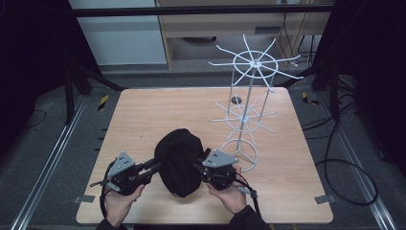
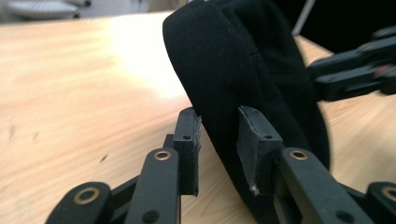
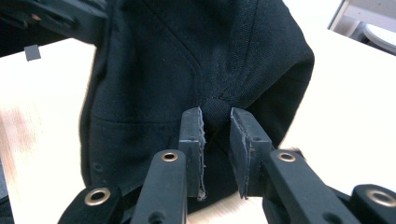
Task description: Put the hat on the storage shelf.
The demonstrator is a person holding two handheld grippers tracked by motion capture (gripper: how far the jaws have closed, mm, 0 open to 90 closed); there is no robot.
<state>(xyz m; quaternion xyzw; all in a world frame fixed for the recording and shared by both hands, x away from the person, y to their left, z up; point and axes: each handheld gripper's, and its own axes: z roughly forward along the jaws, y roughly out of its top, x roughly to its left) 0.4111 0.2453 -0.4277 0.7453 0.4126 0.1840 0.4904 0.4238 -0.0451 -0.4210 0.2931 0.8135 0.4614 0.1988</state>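
A black cap (image 1: 179,160) is held near the front of the wooden table (image 1: 143,110), between my two grippers. My left gripper (image 1: 155,165) comes in from the left and is shut on the cap's stiff edge (image 2: 243,70), with fabric filling the gap between its pads (image 2: 219,126). From the right, my right gripper (image 1: 197,166) pinches the small button at the top of the crown (image 3: 187,60), which sits between its fingertips (image 3: 215,121). A hand holds each gripper.
A tall white wire rack (image 1: 246,110) with two tiers of radiating prongs and a ring base stands on the table, just right of and behind the cap. Black frame rails and cables surround the table.
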